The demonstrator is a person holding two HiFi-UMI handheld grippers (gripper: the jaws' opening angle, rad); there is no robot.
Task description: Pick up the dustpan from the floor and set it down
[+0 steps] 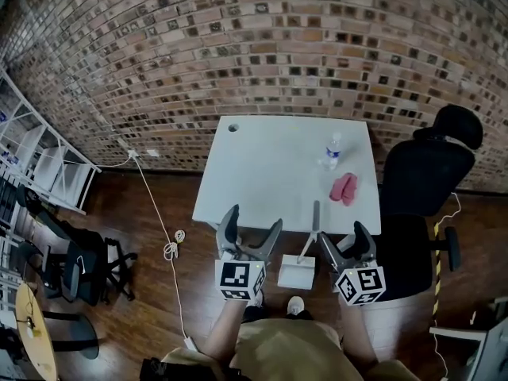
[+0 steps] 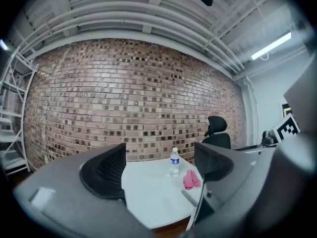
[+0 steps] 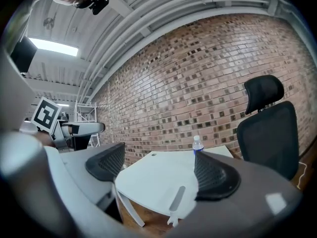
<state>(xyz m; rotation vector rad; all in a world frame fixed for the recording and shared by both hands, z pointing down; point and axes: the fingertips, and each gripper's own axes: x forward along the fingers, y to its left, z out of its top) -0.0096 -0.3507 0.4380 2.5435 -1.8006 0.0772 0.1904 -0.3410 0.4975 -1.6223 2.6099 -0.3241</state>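
Right gripper point(image 3: 159, 165) is blocking the dustpan point(image 3: 178, 200) pan, only the handle showing; its right jaw is covering most of the water bottle point(image 3: 197, 144).

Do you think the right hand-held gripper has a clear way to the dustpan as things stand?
Probably yes: the dustpan stands on the floor beside the right hand-held gripper, its handle against the table edge; the jaws are open and empty.

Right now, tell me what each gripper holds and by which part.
Nothing: left gripper and right gripper both stand open and empty; the dustpan is untouched.
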